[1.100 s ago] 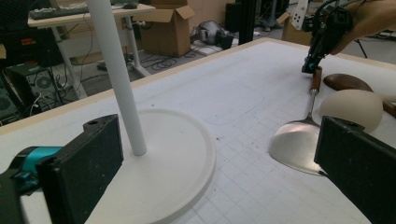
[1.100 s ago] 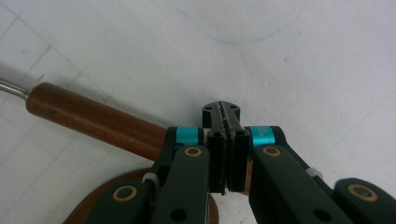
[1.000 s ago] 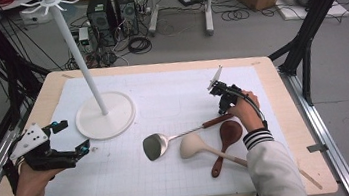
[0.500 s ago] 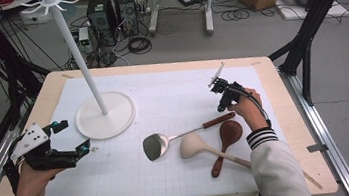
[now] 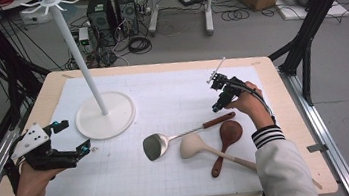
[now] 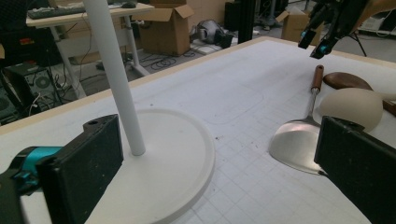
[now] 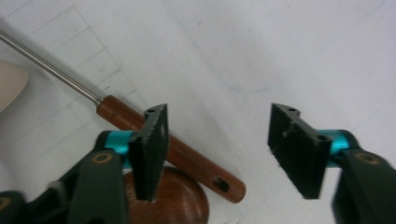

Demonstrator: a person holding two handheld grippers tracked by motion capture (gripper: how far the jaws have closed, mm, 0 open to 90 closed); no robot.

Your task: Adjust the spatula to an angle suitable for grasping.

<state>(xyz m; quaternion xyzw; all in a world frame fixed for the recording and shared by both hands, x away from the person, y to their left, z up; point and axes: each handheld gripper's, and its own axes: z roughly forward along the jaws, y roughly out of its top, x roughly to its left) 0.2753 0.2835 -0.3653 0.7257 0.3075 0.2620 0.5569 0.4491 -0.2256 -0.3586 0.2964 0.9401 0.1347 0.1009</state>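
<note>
A metal spatula [image 5: 167,140] with a steel blade, thin shaft and brown wooden handle lies flat at centre frame on the white tabletop [image 5: 172,93]. The right tongs [image 5: 218,106], just opened and empty, hang directly above its handle end. The left tongs [image 5: 87,146], apart and empty, sit at lower left.

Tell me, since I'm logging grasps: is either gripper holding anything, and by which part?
Nothing is held. The right gripper, jaws just opened, hangs above the spatula handle; the left gripper is open too.
</note>
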